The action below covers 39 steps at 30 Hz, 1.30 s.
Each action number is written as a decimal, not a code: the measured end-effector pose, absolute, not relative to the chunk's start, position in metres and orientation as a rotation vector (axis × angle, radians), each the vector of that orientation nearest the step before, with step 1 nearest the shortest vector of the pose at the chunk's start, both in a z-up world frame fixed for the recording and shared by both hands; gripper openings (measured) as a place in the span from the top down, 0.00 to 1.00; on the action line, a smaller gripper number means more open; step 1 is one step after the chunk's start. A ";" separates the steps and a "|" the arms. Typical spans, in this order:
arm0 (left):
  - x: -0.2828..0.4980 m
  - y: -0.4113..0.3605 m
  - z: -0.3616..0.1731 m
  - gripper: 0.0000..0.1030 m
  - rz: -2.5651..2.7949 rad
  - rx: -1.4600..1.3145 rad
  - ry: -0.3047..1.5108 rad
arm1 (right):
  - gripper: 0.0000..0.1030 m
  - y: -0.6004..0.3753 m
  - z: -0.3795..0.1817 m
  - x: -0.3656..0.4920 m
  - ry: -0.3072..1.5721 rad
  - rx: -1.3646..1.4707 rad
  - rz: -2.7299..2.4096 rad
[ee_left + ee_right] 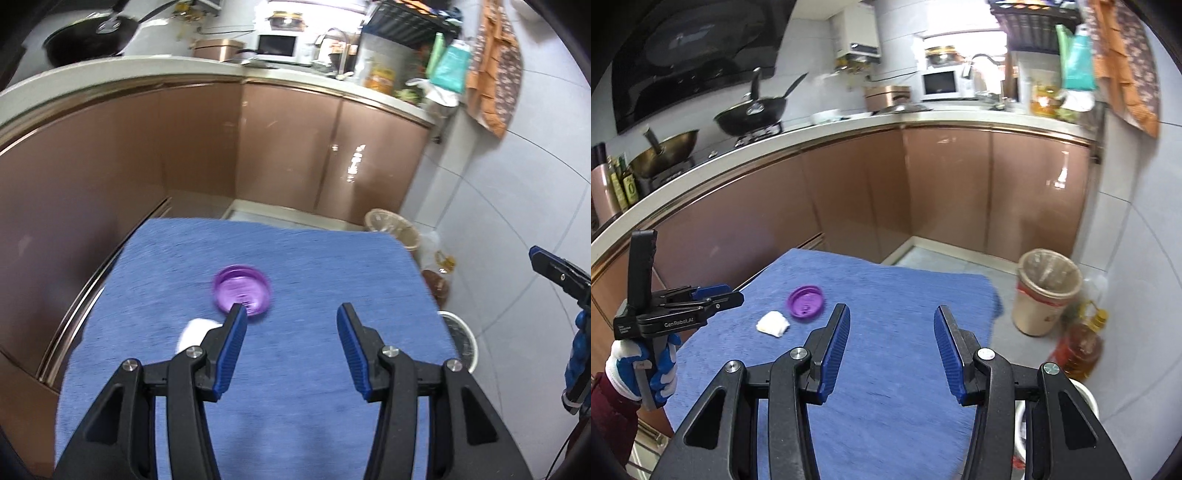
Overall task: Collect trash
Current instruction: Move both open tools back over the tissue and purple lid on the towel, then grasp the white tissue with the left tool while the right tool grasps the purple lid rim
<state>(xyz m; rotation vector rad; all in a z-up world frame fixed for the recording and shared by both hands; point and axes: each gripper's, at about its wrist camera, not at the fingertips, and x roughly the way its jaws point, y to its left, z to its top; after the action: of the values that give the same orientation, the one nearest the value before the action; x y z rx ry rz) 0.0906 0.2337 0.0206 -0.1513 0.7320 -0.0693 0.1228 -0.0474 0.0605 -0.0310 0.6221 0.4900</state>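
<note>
Bright, even kitchen light, glare streaking the cabinet doors (351, 162) toward three o'clock, motion blur smearing the purple lid (242, 294) and blue cloth (295, 266), fisheye bending and darkening every edge.

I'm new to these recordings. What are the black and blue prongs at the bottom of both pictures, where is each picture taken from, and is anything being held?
There is no robot here. A person holds a hand-operated claw in each hand, and each claw carries a wide-angle camera looking along its two prongs. One picture looks along the left claw, the other along the right claw. In the right view you can also see the left claw from the side, held by a gloved hand.

Both claws are open and empty. Below them is a blue cloth with a purple lid and a white crumpled wad on it, lying close together. A lined bin stands on the floor to the right.
</note>
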 end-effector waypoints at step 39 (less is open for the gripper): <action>0.151 0.282 -0.134 0.47 -0.191 0.010 0.915 | 0.64 0.184 -0.113 0.294 0.983 -0.179 0.671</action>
<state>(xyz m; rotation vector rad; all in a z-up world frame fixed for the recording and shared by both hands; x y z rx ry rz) 0.1509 0.2818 -0.1341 0.0100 0.9153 -0.1907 0.2938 0.1842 -0.1134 -0.1795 0.9827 0.6713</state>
